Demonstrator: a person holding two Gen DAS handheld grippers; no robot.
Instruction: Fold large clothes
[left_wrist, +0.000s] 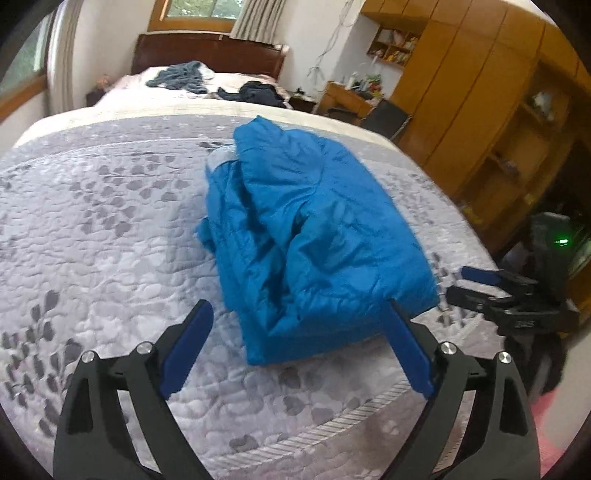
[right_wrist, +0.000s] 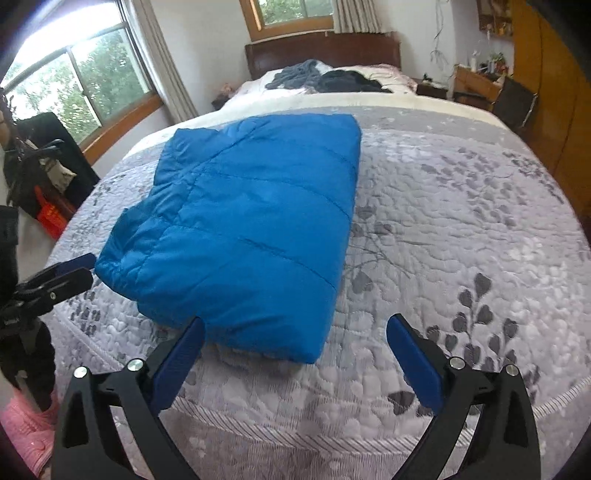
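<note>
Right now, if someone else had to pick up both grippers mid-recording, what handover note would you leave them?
Left gripper: open, holding nothing, at the near edge of the blue padded jacket.
Right gripper: open, holding nothing, also at the jacket's near edge.
Jacket: lies on the grey quilted bedspread, already folded into a compact, roughly rectangular bundle; the side facing the left wrist view is lumpier, with layers showing.
More clothes sit in loose heaps near the headboard, not folded.
Done: this jacket looks folded. Left: perhaps tidy its loose side, then likely the heaps at the far end.
</note>
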